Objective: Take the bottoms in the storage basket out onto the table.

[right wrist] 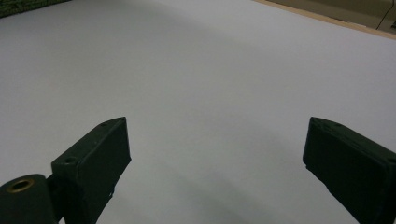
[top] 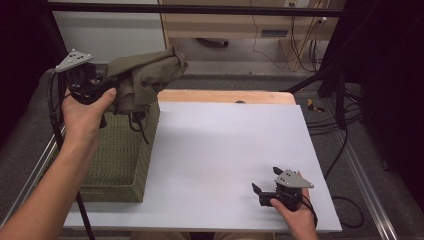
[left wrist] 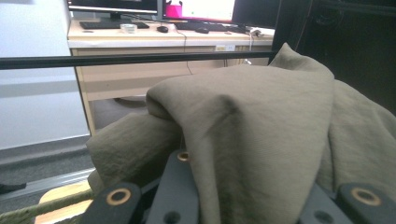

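An olive-green cloth [top: 145,77] hangs bunched in the air over the far end of a green woven basket [top: 120,165] at the table's left. My left gripper [top: 112,85] is shut on the cloth, held up by a hand. In the left gripper view the cloth [left wrist: 261,135] drapes over the jaws and hides their tips. Near the front right of the white table top [top: 225,145], my right gripper [top: 265,180] rests low, open, with nothing between its fingers. The right gripper view has that gripper [right wrist: 215,154] with both jaws wide apart over the bare white surface.
A wooden strip [top: 225,96] edges the table's far side. Black frame bars cross the back and right, and cables [top: 345,125] lie on the floor to the right. A desk with monitors [left wrist: 196,9] stands beyond the table.
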A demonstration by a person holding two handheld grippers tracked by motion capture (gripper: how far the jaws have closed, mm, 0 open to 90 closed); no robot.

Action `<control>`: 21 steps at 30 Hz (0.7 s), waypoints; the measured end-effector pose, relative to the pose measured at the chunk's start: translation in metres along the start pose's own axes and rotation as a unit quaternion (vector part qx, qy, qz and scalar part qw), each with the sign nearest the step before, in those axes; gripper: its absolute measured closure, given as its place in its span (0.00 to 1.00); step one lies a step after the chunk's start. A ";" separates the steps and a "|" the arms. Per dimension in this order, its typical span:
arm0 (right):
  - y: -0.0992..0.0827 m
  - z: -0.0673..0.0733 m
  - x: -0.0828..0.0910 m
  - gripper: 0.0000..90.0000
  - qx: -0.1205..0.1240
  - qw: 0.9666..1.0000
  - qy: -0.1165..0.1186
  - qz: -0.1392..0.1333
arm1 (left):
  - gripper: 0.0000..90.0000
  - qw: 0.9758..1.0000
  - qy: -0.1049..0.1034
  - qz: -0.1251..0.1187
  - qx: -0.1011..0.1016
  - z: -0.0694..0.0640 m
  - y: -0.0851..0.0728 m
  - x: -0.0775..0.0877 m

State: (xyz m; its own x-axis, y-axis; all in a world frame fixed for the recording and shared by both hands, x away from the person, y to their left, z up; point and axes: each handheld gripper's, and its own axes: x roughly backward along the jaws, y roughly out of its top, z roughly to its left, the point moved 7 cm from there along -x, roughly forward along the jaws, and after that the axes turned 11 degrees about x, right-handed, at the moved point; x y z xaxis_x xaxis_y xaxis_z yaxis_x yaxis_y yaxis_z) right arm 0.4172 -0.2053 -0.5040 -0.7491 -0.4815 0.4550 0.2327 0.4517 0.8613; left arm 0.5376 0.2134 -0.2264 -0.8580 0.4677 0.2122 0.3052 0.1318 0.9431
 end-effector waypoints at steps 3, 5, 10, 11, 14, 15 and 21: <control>0.000 0.000 0.000 0.09 0.000 1.000 0.001 0.000 | 0.92 1.000 -0.005 0.004 0.002 -0.006 -0.001 -0.005; 0.000 0.000 0.000 0.09 0.001 1.000 0.001 0.000 | 0.92 1.000 -0.008 0.008 0.000 -0.011 -0.003 -0.008; 0.000 -0.001 0.001 0.09 -0.002 1.000 0.000 0.000 | 0.92 1.000 -0.013 0.018 0.001 -0.019 -0.009 -0.018; 0.000 -0.001 0.001 0.09 -0.002 1.000 0.000 0.000 | 0.92 1.000 -0.014 0.020 0.001 -0.020 -0.010 -0.020; 0.000 0.000 0.001 0.09 -0.002 1.000 0.001 -0.001 | 0.92 1.000 -0.017 0.022 0.001 -0.024 -0.012 -0.024; 0.000 -0.001 0.001 0.09 -0.003 1.000 0.000 -0.001 | 0.92 1.000 -0.018 0.022 0.002 -0.025 -0.012 -0.026; 0.000 -0.001 0.000 0.09 -0.002 1.000 0.001 -0.001 | 0.92 0.999 -0.023 0.026 0.007 -0.030 -0.015 -0.031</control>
State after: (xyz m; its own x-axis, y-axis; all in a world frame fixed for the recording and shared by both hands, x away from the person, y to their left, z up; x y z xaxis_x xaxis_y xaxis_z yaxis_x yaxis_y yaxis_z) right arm 0.4176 -0.2066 -0.5038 -0.7489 -0.4837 0.4530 0.2331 0.4477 0.8633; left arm 0.5472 0.1702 -0.2393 -0.8212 0.5137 0.2486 0.3544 0.1176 0.9277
